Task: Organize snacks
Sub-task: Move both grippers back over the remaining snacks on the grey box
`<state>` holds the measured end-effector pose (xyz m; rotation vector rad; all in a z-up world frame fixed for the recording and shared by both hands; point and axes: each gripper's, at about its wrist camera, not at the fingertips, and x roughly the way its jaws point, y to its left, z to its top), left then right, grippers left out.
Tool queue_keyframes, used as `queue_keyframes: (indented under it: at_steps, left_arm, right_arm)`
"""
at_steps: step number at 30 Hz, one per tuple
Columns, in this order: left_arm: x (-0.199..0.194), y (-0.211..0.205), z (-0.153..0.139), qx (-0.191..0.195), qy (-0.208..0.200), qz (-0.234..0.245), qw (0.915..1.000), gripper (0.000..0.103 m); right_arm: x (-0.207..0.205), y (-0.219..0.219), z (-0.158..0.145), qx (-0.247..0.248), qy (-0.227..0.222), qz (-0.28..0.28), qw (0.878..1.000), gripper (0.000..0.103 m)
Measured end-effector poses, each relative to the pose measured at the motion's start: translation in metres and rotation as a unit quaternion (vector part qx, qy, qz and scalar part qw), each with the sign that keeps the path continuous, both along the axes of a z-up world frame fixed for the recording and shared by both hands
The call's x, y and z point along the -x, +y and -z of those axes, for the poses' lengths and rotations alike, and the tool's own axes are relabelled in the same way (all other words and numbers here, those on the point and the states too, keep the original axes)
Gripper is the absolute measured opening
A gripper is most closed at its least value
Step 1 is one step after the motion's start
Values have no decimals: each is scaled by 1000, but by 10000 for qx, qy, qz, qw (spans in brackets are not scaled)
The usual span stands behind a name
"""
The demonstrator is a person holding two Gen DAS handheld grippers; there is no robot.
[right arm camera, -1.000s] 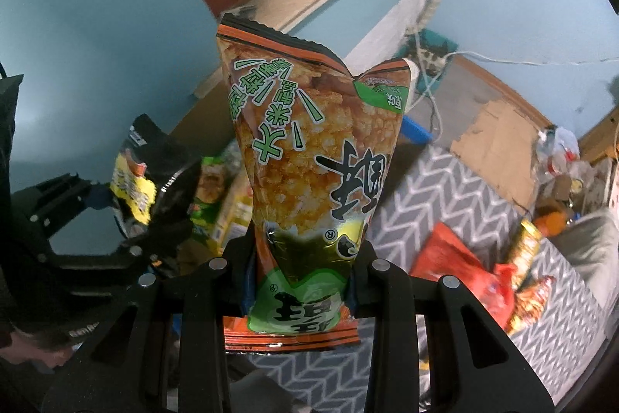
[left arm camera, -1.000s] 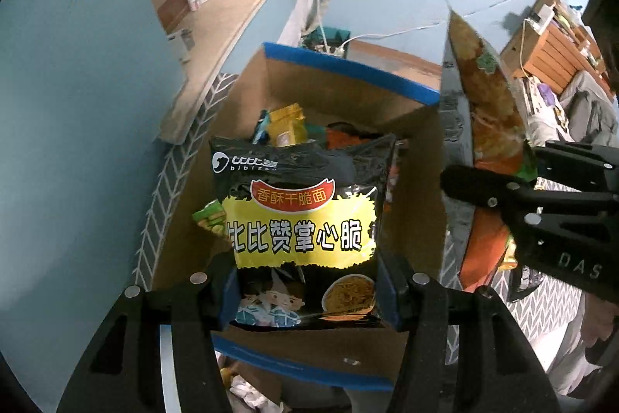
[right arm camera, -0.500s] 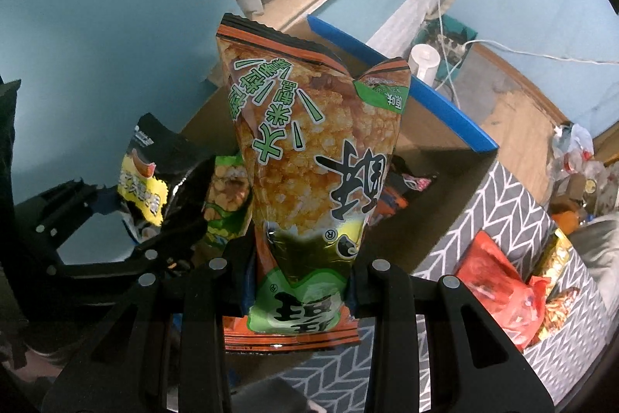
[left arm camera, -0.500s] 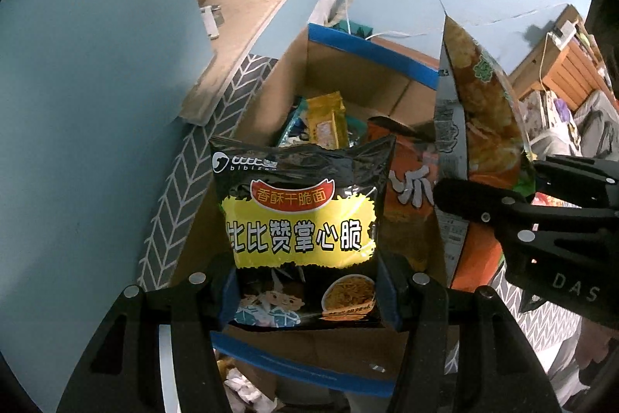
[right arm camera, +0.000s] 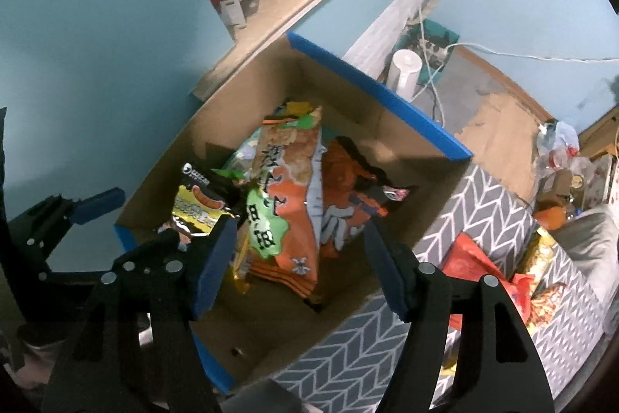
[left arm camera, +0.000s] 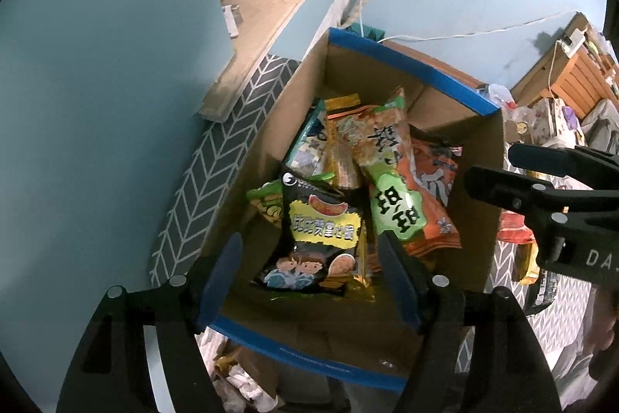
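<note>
Both of your grippers hang over the brown cardboard box with blue-taped rims (left arm camera: 410,64), each with jaws opening and pinching nothing. Below your left gripper (left arm camera: 309,273) the black-and-yellow noodle snack bag (left arm camera: 317,239) lies in the box; below your right gripper (right arm camera: 301,266) the orange-and-green rice cracker bag (right arm camera: 286,188) leans on the packets already there. So these two look stowed. What is left, as far as you can see: the red and orange snack packets (right arm camera: 479,262) out on the grey chevron-patterned cloth (right arm camera: 491,204) beside the box.
</note>
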<state>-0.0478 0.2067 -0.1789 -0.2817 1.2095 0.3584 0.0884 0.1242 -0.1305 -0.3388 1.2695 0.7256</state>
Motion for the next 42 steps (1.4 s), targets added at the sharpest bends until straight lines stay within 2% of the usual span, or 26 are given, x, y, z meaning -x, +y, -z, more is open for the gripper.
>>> queue_keyframes:
  at_steps: [11,20,27,35,42]
  left_arm:
    - [-16,-23,-22,-38,-179,454,9988,74]
    - [-32,-58,-24,5,-207,902,9957,74]
    - [-46,-95,-26,-63,-221,1583,9871,74]
    - [-67,-133,-28,-63,-252,2100,9774,77]
    - [-83,-167,-24,-88,-249,2639,9642,77]
  right_arm:
    - [-4,-38,-13,385,-448,213,9980,71]
    - [-12,-93,-19,499,-495,591,9958,71]
    - [-17,-140,-15,589,-368,1042,9921,72]
    - [-17,-190,-13,672,-289,1483,9862,73]
    - [-16,-240,-6,734,-136,1919,9786,74]
